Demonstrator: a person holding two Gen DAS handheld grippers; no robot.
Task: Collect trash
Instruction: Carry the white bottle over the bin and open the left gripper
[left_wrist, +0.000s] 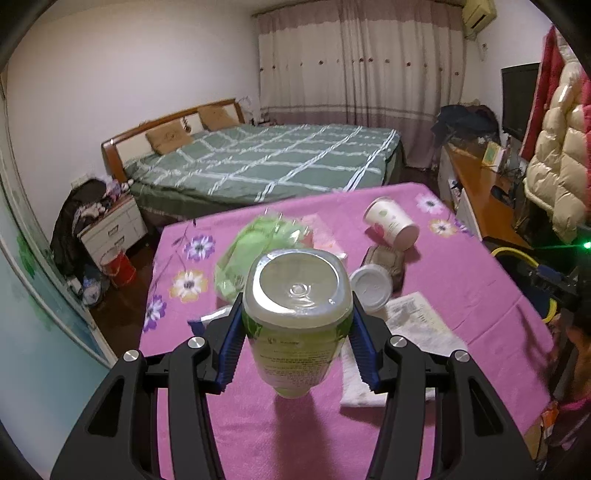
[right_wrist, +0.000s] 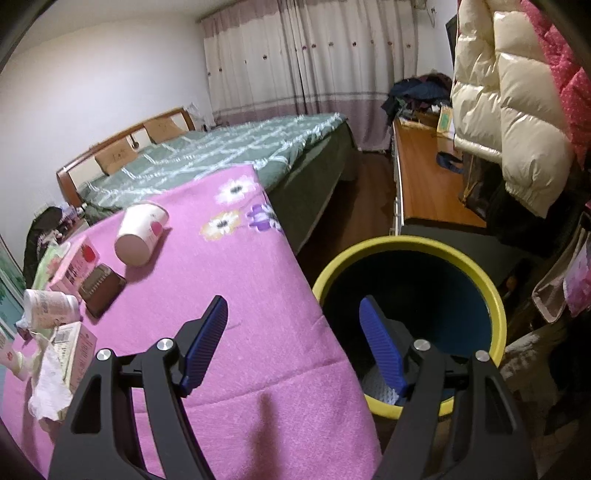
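Observation:
My left gripper (left_wrist: 295, 328) is shut on a clear plastic bottle with a green label (left_wrist: 295, 314), held above the pink tablecloth (left_wrist: 461, 280) with its base toward the camera. Behind it lie a green plastic bag (left_wrist: 255, 240), a tipped paper cup (left_wrist: 391, 225), a white lid (left_wrist: 371, 286), a brown wrapper (left_wrist: 388, 260) and a paper receipt (left_wrist: 417, 321). My right gripper (right_wrist: 291, 332) stands open with nothing between its fingers, over the table's right edge beside a yellow-rimmed blue bin (right_wrist: 491, 295). In the right wrist view the paper cup (right_wrist: 142, 234) and brown wrapper (right_wrist: 101, 291) lie at left.
A pink carton (right_wrist: 75, 269), crumpled tissue (right_wrist: 51, 384) and another cup (right_wrist: 51, 308) lie at the table's left. A green bed (left_wrist: 258, 162) stands behind, a wooden desk (right_wrist: 424, 177) and hanging coats (right_wrist: 509, 110) at right. A red bucket (left_wrist: 118, 266) sits on the floor.

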